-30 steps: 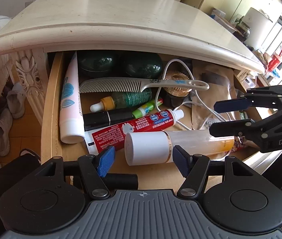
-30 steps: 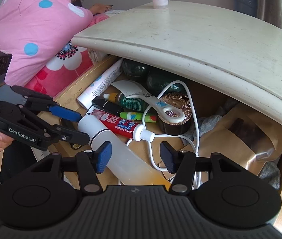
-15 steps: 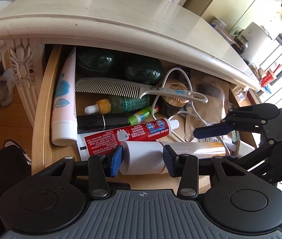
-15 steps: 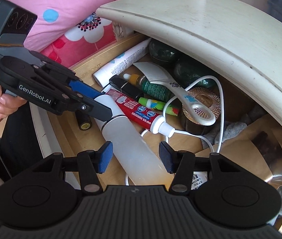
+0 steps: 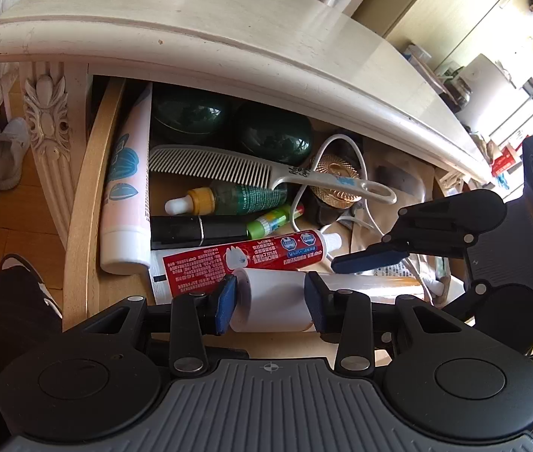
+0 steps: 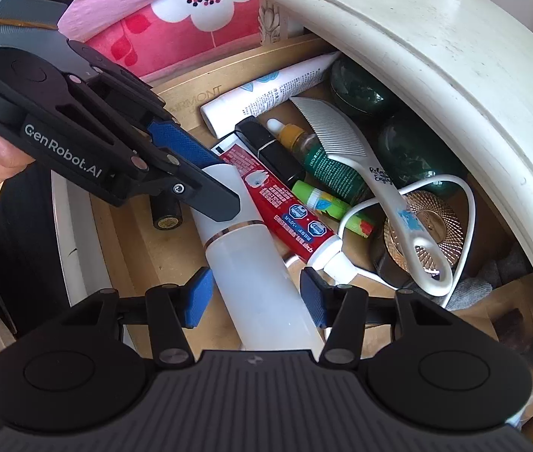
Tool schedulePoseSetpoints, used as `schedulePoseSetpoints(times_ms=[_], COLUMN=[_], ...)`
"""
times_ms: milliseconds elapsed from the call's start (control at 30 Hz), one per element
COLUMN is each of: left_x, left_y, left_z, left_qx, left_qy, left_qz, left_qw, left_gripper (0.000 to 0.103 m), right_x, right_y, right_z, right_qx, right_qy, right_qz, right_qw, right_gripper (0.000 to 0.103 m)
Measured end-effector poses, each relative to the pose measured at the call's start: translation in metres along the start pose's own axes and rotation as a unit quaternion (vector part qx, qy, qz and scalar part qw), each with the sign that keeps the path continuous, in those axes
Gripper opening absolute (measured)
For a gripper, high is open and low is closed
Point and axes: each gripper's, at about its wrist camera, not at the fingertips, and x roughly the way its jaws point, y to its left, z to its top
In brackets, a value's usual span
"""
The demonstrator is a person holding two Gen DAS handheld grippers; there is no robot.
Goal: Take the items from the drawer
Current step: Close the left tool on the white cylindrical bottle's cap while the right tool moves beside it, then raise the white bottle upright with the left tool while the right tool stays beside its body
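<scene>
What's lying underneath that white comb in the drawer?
Under the white comb lie a green dropper bottle, a coppery round lid beneath its looped handle, and a white cable. Anything lower down is covered.

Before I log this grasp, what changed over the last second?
The left gripper came down over the frosted bottle's white cap; its jaws have just been closing and now clamp it. The right gripper moved in to straddle the frosted bottle body, jaws apart. The red toothpaste tube, white comb and bottle kept their places.
</scene>
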Motion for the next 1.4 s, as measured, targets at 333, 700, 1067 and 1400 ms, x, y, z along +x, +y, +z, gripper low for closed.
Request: schedulePoseSetpoints(times_ms=[333, 700, 1067, 1400], left_x=[0.0, -0.001, -0.009, -0.021], left_y=[0.004, 0.011, 0.002, -0.024], left_z=[-0.002, -0.005, 0.004, 0.015], left_qx=[-0.008, -0.03, -0.021, 0.014], left_qy=[-0.009, -0.019, -0.033, -0.054], left_qz=[-0.008, -0.022, -0.024, -0.02], left_qw=[0.9999, 0.9991, 0.9989, 0.9982], left_gripper=[0.043, 0.043, 0.042, 0.044], right_x=[0.019, 0.03, 0.015, -0.012], right_y=[0.004, 0.009, 0.004, -0.005], right_z=[0.019, 0.026, 0.015, 0.0], right_qx=[-0.016, -0.016, -0.001, 0.023], right_qy=[0.053, 0.073, 0.036, -0.023], right_qz=[0.001, -0.012, -0.018, -0.017], right_qw=[0.998, 0.997, 0.999, 0.999], right_gripper=[0.054, 0.053, 0.051, 0.051])
